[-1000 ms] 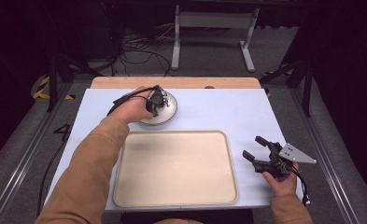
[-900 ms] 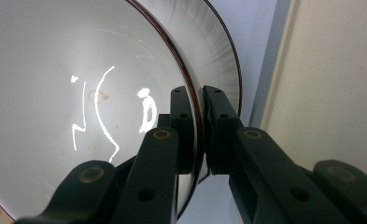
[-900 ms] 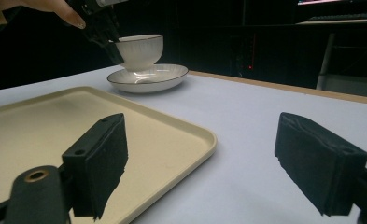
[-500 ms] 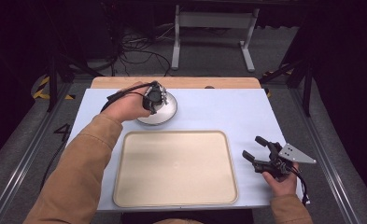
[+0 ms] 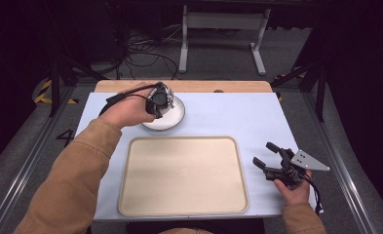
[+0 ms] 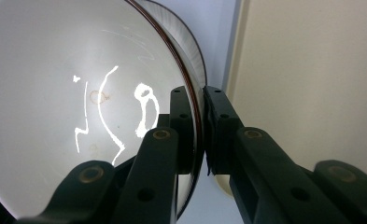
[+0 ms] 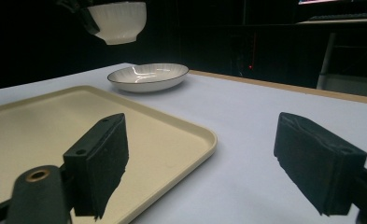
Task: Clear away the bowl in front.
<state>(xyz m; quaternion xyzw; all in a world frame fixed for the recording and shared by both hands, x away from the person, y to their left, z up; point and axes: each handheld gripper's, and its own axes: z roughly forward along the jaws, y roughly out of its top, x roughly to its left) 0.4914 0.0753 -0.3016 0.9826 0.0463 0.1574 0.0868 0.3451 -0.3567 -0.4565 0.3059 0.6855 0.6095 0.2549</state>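
The person's left arm, in a tan sleeve, reaches forward to the far left of the desk, its hand (image 5: 130,109) holding the black two-jaw left gripper (image 6: 199,116), whose jaws are clamped together on a thin rim. The right hand (image 5: 292,189) rests near the desk's right edge, its black right gripper (image 7: 218,158) spread wide, holding nothing.

Pale blue desk (image 5: 218,117), with a bare wooden strip (image 5: 238,86) along its far edge. Beyond it, on grey floor (image 5: 28,151), a tangle of black cables (image 5: 145,53) beside a white metal stand (image 5: 223,29). Yellow-and-black tape (image 5: 45,92) on the floor off the desk's far left corner. Dark surroundings behind.
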